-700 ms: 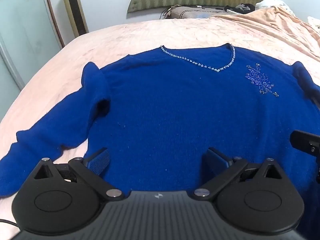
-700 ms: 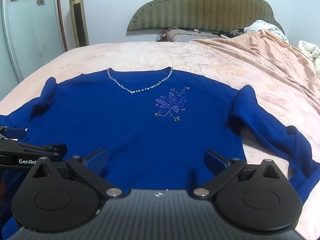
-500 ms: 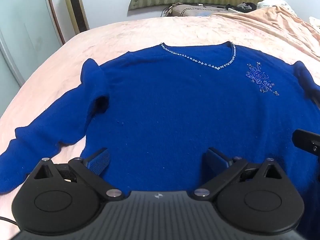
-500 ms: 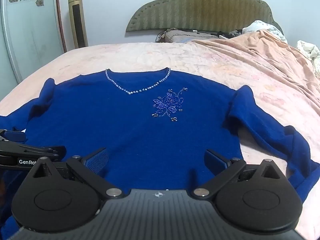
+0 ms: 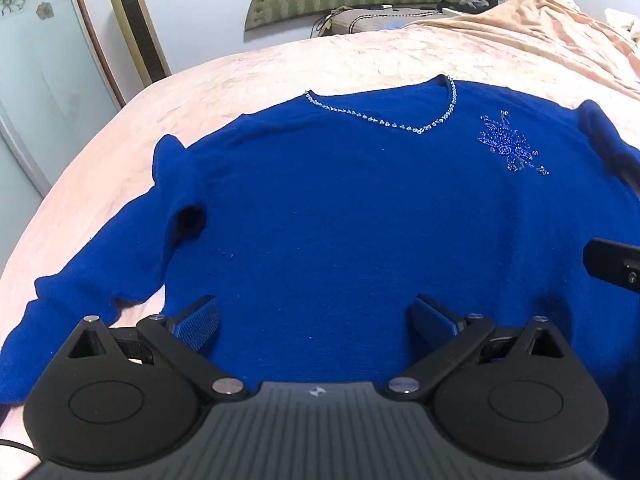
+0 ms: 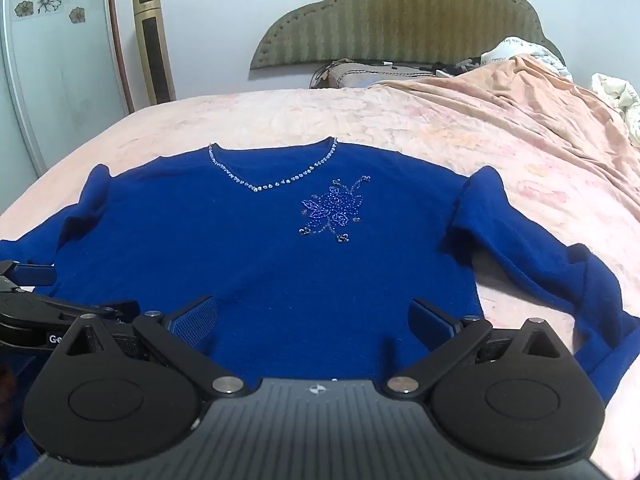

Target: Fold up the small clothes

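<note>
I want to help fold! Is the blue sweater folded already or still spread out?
Spread out. The blue sweater lies flat on the bed, front up, both sleeves stretched sideways, with no fold in its body.

Only the letters "Ge" read, on the left claw [image 6: 28, 276]

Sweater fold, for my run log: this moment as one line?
sweater: flat on bed, unfolded | left gripper: open, empty | right gripper: open, empty

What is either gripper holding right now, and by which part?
Nothing is held. The left gripper and right gripper both stand open above the blue sweater, which lies flat on the bed.
</note>
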A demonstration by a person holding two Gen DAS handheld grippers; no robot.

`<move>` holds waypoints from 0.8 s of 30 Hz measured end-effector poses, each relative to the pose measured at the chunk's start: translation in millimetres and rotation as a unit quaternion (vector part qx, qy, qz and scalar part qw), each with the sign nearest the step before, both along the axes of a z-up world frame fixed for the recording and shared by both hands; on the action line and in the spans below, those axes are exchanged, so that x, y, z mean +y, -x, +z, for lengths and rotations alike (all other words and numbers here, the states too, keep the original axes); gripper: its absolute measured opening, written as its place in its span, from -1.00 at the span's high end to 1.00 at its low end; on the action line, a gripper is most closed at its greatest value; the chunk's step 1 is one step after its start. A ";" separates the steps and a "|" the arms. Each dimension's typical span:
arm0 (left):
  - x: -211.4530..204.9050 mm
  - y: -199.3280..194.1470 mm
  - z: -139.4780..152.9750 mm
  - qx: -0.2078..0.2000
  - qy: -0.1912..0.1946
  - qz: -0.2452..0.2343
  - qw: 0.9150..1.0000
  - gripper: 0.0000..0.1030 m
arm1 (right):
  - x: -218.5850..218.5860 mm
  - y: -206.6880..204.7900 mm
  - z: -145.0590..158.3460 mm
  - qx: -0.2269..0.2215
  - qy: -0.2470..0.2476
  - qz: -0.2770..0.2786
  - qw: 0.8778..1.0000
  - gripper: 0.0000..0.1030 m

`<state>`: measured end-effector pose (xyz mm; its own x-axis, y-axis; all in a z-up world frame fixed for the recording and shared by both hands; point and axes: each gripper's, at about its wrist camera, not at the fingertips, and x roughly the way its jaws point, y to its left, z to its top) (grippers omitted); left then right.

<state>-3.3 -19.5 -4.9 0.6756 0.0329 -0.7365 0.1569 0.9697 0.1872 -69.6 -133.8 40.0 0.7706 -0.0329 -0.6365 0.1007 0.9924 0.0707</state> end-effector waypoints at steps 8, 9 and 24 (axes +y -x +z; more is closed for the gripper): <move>-6.6 2.4 4.1 -0.010 0.013 -0.013 1.000 -1.00 | -10.7 6.7 -1.5 -0.005 -0.028 0.004 1.000 -1.00; -8.3 2.8 5.0 -0.011 0.016 -0.018 1.000 -1.00 | -11.0 7.7 -1.4 -0.007 -0.028 0.005 1.000 -1.00; -22.9 3.9 3.8 -0.013 0.012 -0.019 1.000 -1.00 | -25.5 16.9 -3.6 -0.010 -0.005 -0.013 1.000 -1.00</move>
